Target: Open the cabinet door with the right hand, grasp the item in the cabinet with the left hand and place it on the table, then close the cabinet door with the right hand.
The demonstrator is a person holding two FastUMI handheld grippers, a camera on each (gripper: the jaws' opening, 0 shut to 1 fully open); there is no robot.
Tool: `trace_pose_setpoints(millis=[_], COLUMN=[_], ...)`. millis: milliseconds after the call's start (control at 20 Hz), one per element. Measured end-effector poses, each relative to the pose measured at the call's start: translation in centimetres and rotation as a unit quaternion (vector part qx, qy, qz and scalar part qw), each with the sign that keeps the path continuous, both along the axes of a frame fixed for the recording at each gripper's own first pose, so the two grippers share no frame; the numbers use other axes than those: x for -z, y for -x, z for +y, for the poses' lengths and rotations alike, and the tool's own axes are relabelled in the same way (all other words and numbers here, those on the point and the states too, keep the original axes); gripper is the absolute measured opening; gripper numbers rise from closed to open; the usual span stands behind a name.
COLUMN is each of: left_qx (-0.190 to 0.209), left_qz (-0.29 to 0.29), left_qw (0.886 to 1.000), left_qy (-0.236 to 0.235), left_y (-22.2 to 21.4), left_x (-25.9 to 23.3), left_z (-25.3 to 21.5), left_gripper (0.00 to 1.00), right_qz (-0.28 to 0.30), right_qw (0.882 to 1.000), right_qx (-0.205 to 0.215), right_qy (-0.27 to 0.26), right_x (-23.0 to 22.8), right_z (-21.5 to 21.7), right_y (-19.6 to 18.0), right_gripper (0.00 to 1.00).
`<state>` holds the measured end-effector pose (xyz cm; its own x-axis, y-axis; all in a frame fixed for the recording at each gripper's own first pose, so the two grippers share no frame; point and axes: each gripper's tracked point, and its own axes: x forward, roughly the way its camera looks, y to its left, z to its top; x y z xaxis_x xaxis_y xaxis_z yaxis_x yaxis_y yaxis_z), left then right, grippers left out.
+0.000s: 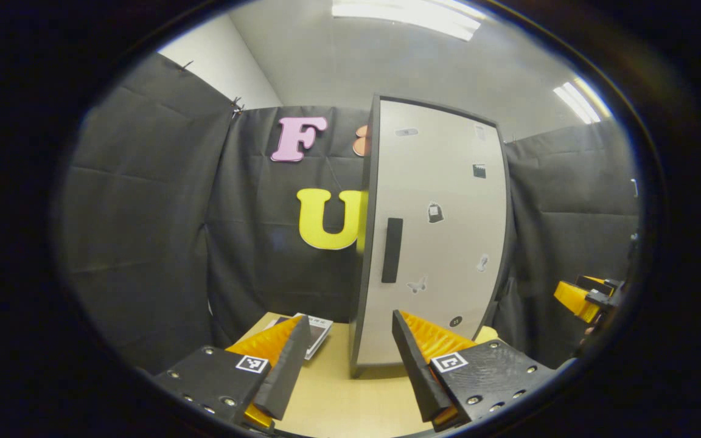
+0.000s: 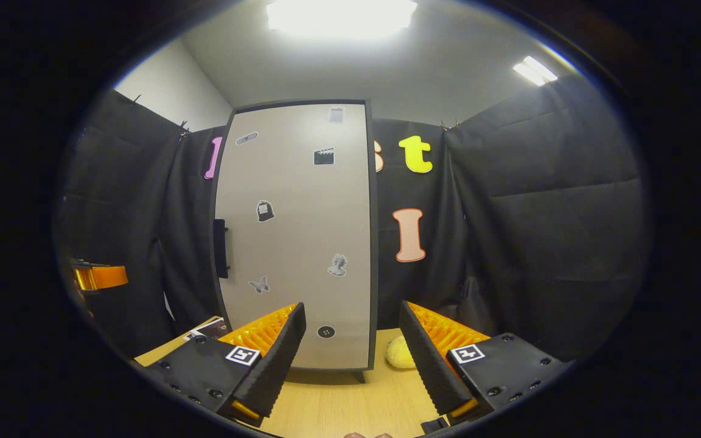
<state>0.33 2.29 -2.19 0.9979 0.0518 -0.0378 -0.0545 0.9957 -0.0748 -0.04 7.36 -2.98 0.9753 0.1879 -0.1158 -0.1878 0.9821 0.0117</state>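
At the far left of the table (image 1: 338, 401), in the left gripper view, a flat printed card or booklet (image 1: 316, 331) lies just beside the cabinet's base. The left hand-held gripper (image 1: 350, 356) hangs low over the table in front of the cabinet (image 1: 435, 231), its fingers spread apart with nothing between them. The cabinet stands upright on the table with its pale, sticker-dotted door (image 2: 296, 231) flush and closed, and the dark vertical handle (image 1: 392, 250) sits along the door's left edge. Further right, in the right gripper view, the right hand-held gripper (image 2: 350, 353) is also spread wide and empty, facing the lower part of the door, near it but not touching, and well off from the handle. A small pale yellow, soft-looking object (image 2: 400, 353) rests on the table just to the right of the cabinet's base; what it is cannot be told. The item to be fetched is presumably behind the closed door, so it is hidden. Judging from this, the task appears to be at its very start: the door has not been opened, and everything remains, namely pulling the door open with the right hand-held gripper, taking the item out with the left, setting it on the table, and shutting the door.
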Motion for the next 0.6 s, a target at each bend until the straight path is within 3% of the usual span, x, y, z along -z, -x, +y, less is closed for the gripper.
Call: trace_pose_setpoints(millis=[600], left_qx=[-0.015], left_qz=[0.014], left_qw=[1.0], left_qy=[0.0], left_y=[1.0], left_x=[1.7], left_z=[3.9], left_gripper=[0.82], right_qz=[0.019], right_qw=[0.998], right_qx=[-0.053], right_qy=[-0.025], right_x=[-1.4], right_z=[6.7], right_y=[-1.9], right_gripper=[0.98])
